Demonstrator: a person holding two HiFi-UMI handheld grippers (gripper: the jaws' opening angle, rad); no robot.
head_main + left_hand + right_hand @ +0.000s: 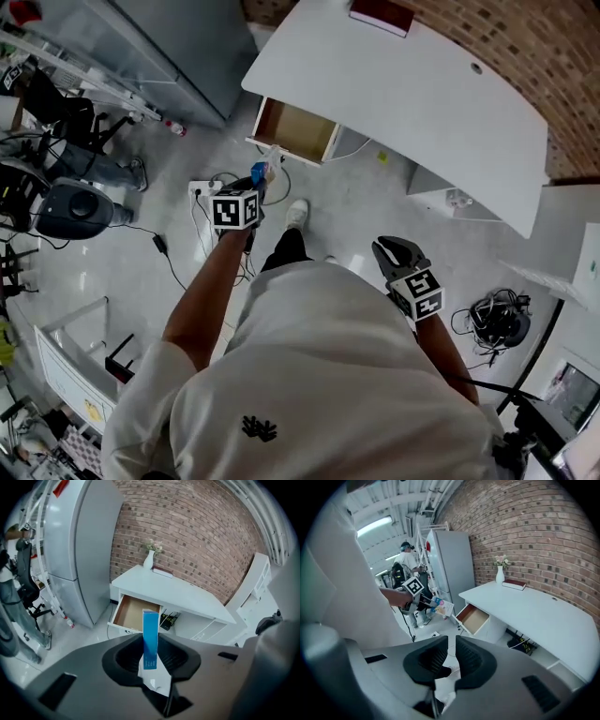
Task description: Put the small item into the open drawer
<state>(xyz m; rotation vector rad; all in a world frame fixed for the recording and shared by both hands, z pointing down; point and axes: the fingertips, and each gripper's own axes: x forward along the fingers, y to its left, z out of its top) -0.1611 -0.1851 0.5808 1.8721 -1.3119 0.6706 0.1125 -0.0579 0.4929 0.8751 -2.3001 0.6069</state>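
Note:
My left gripper [265, 172] is shut on a small blue and white box [271, 166], held upright between the jaws in the left gripper view [150, 637]. It hangs over the floor, short of the open wooden drawer [298, 129] at the left end of the white desk [403, 94]. The drawer [132, 613] looks bare inside. My right gripper [384, 249] hangs low by my right side, jaws together with nothing in them [451, 654]. The right gripper view also catches the left gripper [423, 600], its box [440, 606] and the drawer [474, 618].
A grey fridge [159, 47] stands left of the desk. A power strip with cables [202, 187] lies on the floor below the drawer. A dark red book [381, 14] and a white vase [148, 559] sit on the desk. A person [407, 562] stands far behind.

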